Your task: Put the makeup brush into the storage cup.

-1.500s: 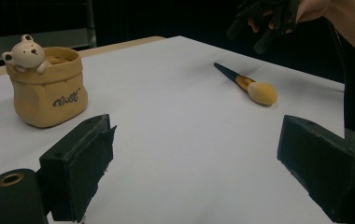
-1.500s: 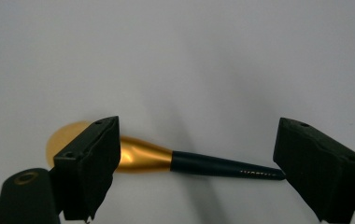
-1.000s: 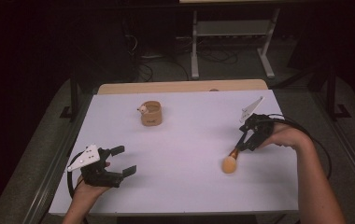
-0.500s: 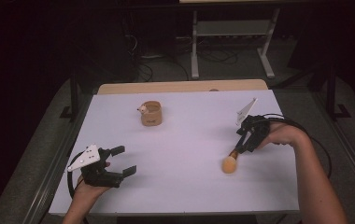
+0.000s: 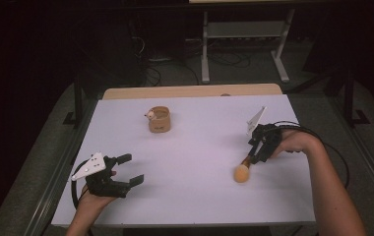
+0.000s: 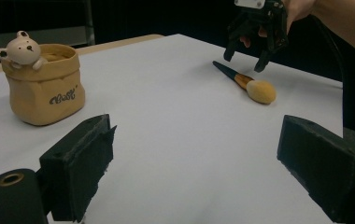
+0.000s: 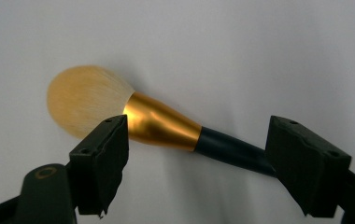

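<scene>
While the makeup brush [image 5: 245, 167] is lying flat on the white tabletop [image 5: 195, 147] near its right side, the right tongs [image 5: 255, 153] are hanging just above its dark handle, and their jaws have just been closing in. In the right gripper view the brush [image 7: 161, 126] is sitting between the two jaws, with one black pad [image 7: 102, 161] beside the gold ferrule and the other out past the handle; neither pad is pressing on it yet, so the tongs are standing apart and nothing is being held. From the left gripper view the brush [image 6: 248, 84] is resting under those tongs [image 6: 246, 52], bristle head pointing away from the hand.

The left tongs [image 5: 126, 171] are resting near the front left of the tabletop, jaws spread wide and empty. A small tan pouch-shaped holder with a bear figure on its rim [image 5: 159, 119] is standing upright well apart from the brush, toward the far side.

Judging from this, the risk is lying in the closing itself. The handle is round and tapered and is running at a slant across the gap, so the pads may be catching it off-centre and rolling or skidding it away over the smooth surface. Closing over the ferrule or the soft head could be crushing bristles or giving a slack hold that lets the brush swing or slip when lifted.
</scene>
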Action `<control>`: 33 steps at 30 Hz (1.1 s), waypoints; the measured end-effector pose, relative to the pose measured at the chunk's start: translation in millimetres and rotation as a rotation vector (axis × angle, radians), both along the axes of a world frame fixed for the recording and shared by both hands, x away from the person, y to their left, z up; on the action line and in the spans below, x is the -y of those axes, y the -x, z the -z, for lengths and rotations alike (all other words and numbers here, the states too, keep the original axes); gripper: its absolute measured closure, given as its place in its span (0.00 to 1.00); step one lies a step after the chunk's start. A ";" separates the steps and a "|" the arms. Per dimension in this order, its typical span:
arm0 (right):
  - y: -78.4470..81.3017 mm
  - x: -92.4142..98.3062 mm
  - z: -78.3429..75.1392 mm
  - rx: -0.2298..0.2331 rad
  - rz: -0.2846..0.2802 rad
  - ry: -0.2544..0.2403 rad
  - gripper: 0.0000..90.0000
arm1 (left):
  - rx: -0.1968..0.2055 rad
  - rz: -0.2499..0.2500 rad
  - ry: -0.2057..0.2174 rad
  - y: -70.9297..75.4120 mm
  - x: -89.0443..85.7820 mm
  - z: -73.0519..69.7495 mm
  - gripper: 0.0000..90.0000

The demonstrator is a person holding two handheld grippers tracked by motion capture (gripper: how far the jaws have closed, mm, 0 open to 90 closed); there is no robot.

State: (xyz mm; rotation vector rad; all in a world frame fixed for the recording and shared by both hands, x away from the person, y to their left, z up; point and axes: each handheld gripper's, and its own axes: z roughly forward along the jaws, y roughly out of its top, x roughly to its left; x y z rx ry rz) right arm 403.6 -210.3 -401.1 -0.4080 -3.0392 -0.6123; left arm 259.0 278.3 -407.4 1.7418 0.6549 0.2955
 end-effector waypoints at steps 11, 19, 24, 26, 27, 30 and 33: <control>-3.7 -2.5 9.2 -0.001 -0.026 0.030 0.24 | 0.001 0.006 -0.005 -0.5 0.0 0.4 0.11; -4.3 -3.7 13.7 -0.004 -0.050 0.034 0.24 | -0.003 0.009 -0.008 -0.6 0.5 0.8 0.11; -4.2 -3.3 14.1 -0.006 -0.054 0.031 0.23 | -0.008 0.008 -0.004 -0.3 1.6 1.0 0.11; -4.1 -2.9 14.6 -0.008 -0.059 0.032 0.22 | -0.008 0.009 -0.004 -0.2 1.6 1.0 0.11; -3.8 -2.8 15.5 -0.013 -0.060 0.032 0.22 | -0.009 0.009 -0.003 -0.1 1.5 0.9 0.11; -3.5 -2.7 16.8 -0.025 -0.068 0.037 0.22 | -0.007 0.010 -0.004 0.0 1.1 0.6 0.11; -2.5 -2.5 16.9 -0.023 -0.073 0.040 0.22 | -0.009 0.009 -0.003 0.0 1.0 0.8 0.11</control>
